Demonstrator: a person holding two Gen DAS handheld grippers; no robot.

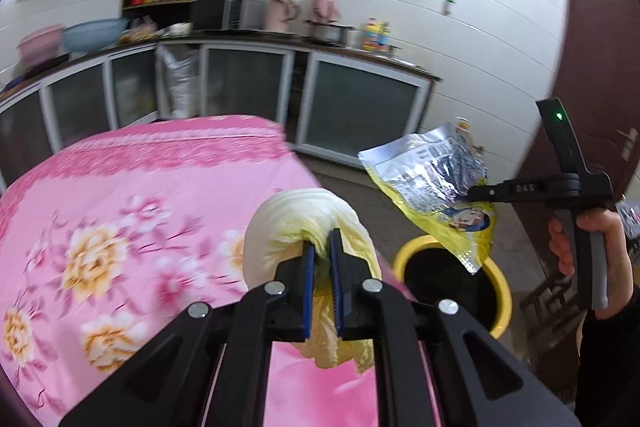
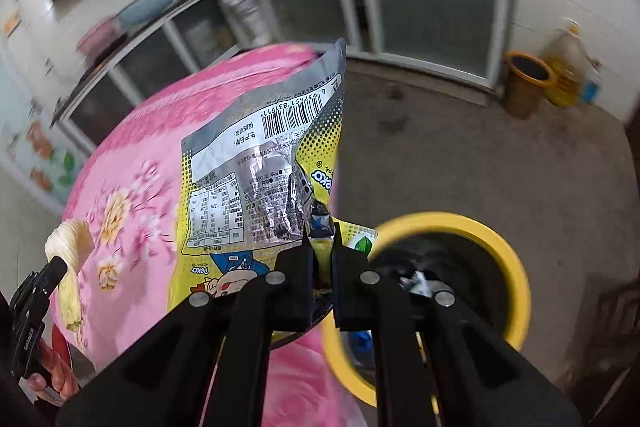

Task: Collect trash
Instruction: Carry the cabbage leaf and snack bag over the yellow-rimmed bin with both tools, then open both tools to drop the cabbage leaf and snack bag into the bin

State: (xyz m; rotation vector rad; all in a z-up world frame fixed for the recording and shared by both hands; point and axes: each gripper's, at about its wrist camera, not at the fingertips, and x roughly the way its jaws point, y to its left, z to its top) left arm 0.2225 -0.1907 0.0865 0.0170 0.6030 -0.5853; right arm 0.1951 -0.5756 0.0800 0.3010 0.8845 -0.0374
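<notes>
My left gripper (image 1: 321,247) is shut on a pale yellow cabbage leaf (image 1: 304,215) and holds it above the right edge of the pink flowered table (image 1: 120,195). My right gripper (image 2: 321,231) is shut on a crumpled yellow and silver snack bag (image 2: 260,167), held in the air just left of and above the yellow-rimmed trash bin (image 2: 508,259). In the left wrist view the snack bag (image 1: 436,183) hangs above the bin (image 1: 502,279), with the right gripper (image 1: 480,193) beside it. The cabbage leaf (image 2: 72,251) shows at the lower left of the right wrist view.
Some trash lies inside the bin. A second yellow bin (image 2: 524,83) and an oil jug (image 2: 568,67) stand by the far wall. Kitchen cabinets (image 1: 248,83) run along the back. A brown door (image 1: 600,67) is at the right.
</notes>
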